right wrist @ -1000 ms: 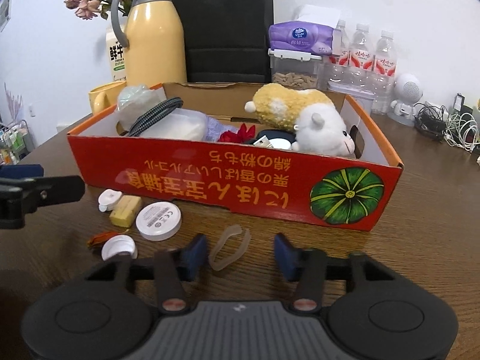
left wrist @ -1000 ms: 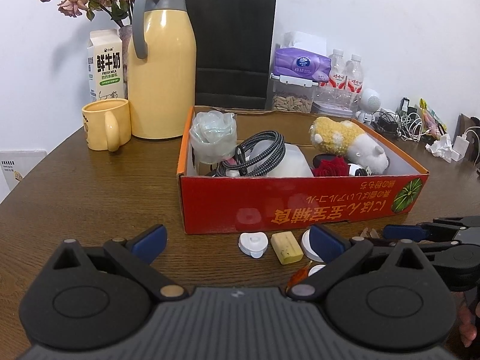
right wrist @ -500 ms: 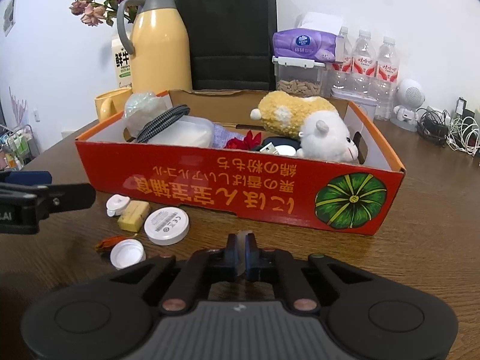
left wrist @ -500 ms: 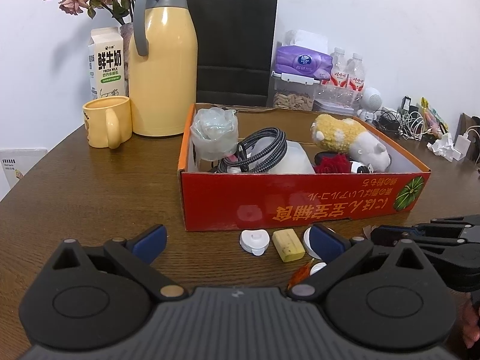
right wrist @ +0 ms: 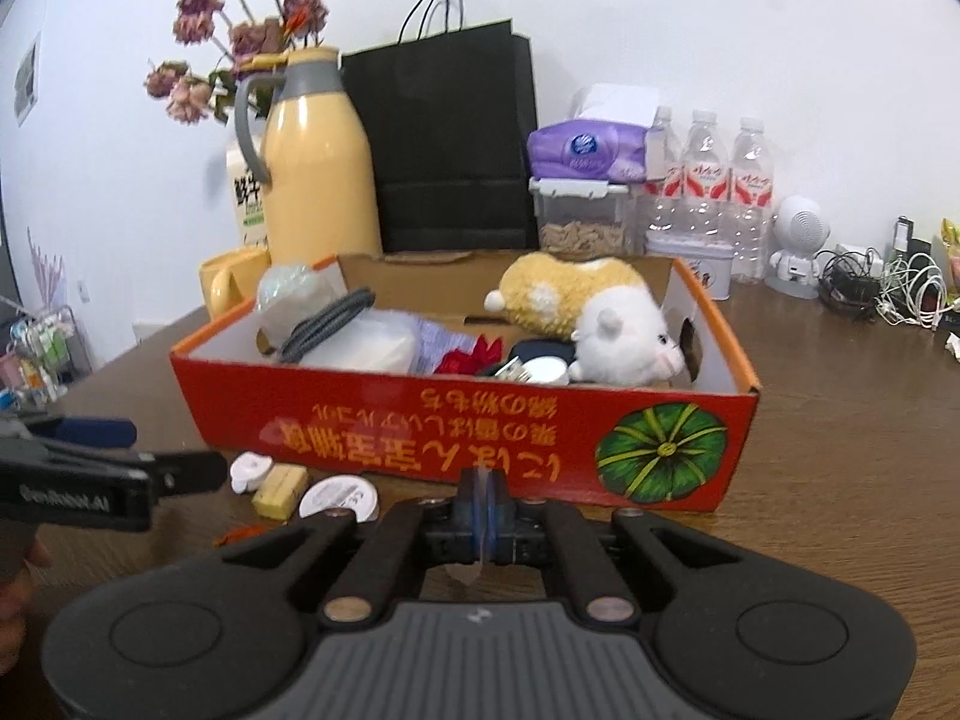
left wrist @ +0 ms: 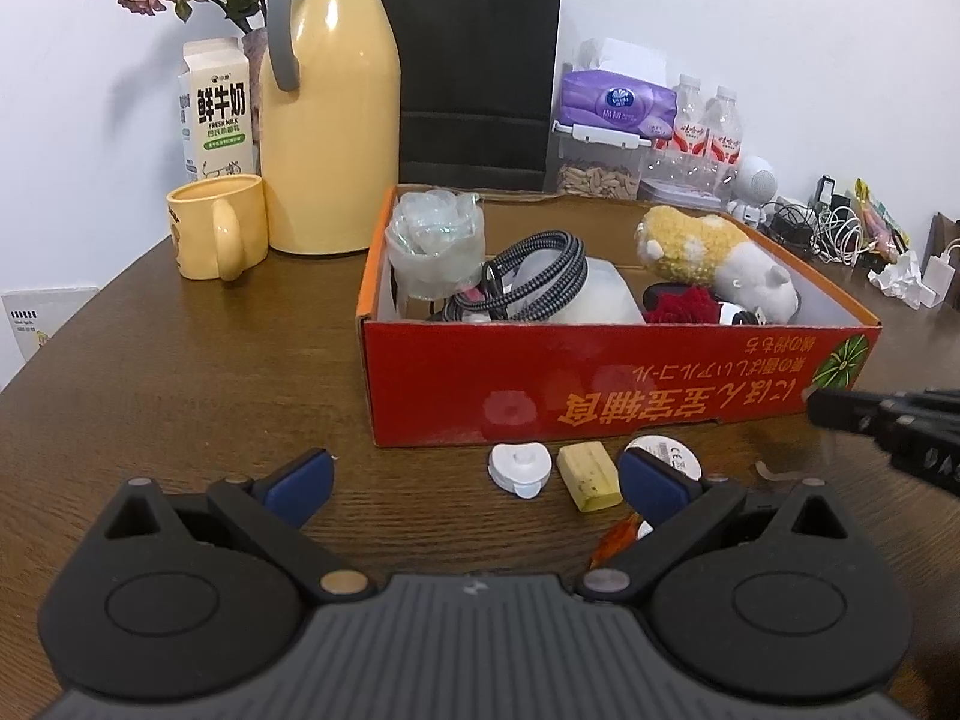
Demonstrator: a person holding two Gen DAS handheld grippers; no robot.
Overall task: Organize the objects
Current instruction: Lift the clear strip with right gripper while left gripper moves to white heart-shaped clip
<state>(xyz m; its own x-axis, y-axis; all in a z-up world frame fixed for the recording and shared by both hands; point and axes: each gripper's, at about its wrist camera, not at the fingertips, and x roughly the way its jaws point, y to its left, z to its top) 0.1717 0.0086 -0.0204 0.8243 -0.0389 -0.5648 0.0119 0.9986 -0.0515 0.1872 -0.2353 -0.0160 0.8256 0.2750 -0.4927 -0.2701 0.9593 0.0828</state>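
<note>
A cardboard box [left wrist: 612,384] sat on the table [left wrist: 180,372], with a plush toy [left wrist: 714,264] in its right half and a coiled cable [left wrist: 528,276] to the left. Before it lay a small cap [left wrist: 519,468], an eraser [left wrist: 589,475] and a round disc [left wrist: 666,456]. Behind stood a thermos [left wrist: 330,114], with a mug [left wrist: 216,234] to its left.

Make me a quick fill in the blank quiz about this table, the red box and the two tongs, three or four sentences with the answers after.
1. The right tongs are ____ on a thin translucent band.
2. The left tongs are ____, holding nothing.
3. The plush toy lies ____ the red box.
4. The yellow eraser lies between the white heart-shaped piece and the round white ____.

Answers: shut; open; inside; disc
</note>
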